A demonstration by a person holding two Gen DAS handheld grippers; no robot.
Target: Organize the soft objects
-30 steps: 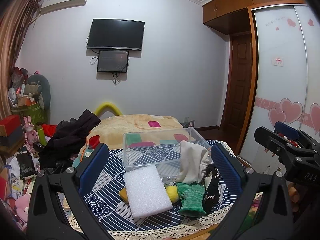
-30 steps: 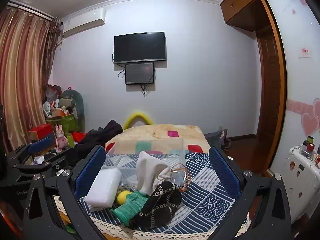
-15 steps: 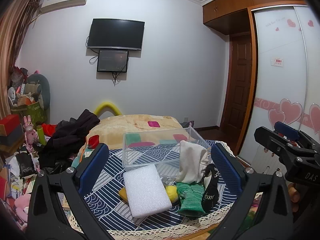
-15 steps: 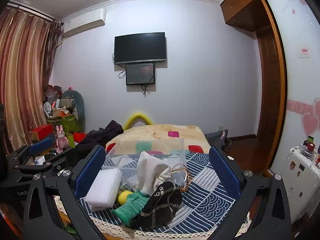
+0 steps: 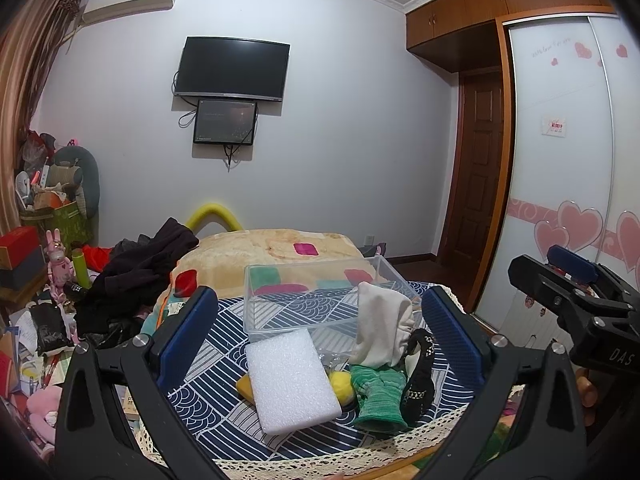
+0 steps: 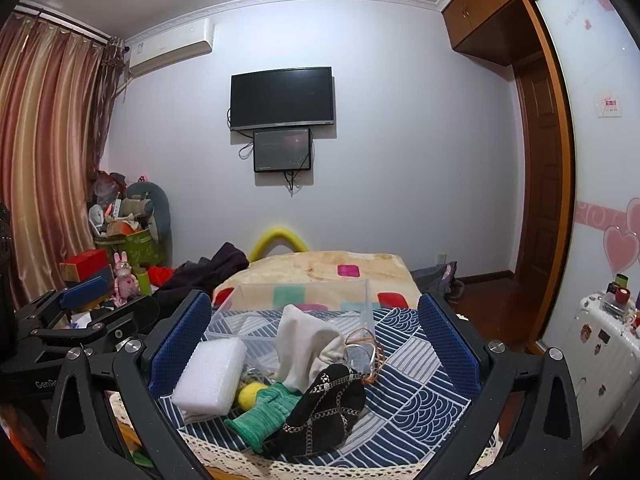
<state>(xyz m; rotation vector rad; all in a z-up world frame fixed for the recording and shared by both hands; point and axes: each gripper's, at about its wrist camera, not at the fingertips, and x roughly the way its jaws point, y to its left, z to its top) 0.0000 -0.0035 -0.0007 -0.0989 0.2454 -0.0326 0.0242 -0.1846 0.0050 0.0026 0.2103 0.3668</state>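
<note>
Nothing has shifted over the last second: both the left gripper [image 5: 320,340] and right gripper [image 6: 316,344] stay spread wide and empty. The white foam block [image 5: 290,380], at six o'clock of the clear plastic box [image 5: 316,300], lies untouched, so sorting has not begun.

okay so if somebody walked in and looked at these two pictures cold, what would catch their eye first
Probably the heap of soft things on the blue patterned tablecloth: a white foam block at the front, with a green glove, a black chain-patterned pouch and a cream cloth beside it. Just behind them stands a clear plastic box, empty. Both the left gripper and right gripper frame the pile, open and holding nothing.
</note>
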